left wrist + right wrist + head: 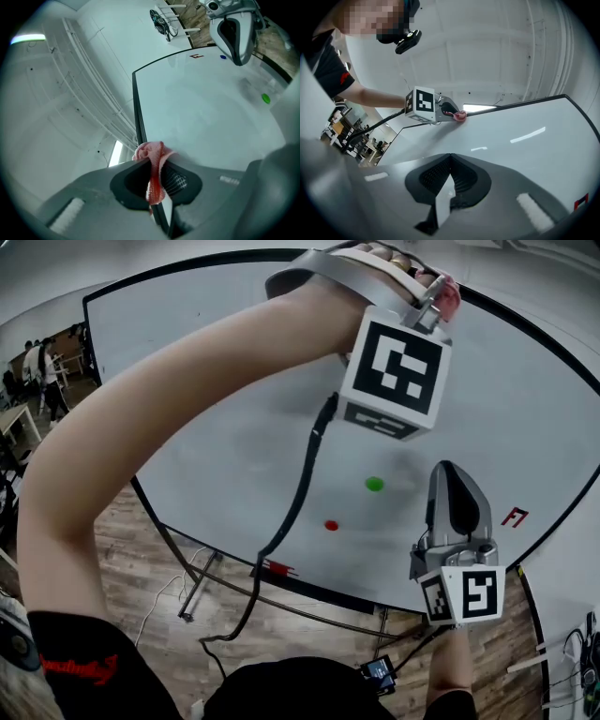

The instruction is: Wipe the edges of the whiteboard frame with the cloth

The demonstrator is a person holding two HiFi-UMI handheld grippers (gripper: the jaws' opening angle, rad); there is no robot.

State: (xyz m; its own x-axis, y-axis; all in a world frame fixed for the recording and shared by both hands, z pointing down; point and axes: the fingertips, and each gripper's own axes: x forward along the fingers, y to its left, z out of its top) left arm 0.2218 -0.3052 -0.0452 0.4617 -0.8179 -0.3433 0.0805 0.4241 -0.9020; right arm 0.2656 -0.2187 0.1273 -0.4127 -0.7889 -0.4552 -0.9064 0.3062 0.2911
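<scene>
The whiteboard [234,427] has a thin black frame [187,276]. At its top edge my left gripper [439,289] is shut on a pink cloth [451,299]. In the left gripper view the cloth [151,153] is pinched in the left gripper [154,177] and lies against the frame [137,112]. My right gripper [451,476] hovers over the board's lower right, shut with nothing in it. The right gripper view shows the right gripper [449,178] close to the white surface, with the left gripper [446,112] and the cloth [460,116] far off by the frame's top edge [525,101].
A green magnet [374,484] and a red magnet [330,525] stick to the board, with a red mark [514,517] at the right. A black cable [298,498] hangs from the left gripper. The stand's legs [197,582] rest on a wooden floor. People stand far left [42,367].
</scene>
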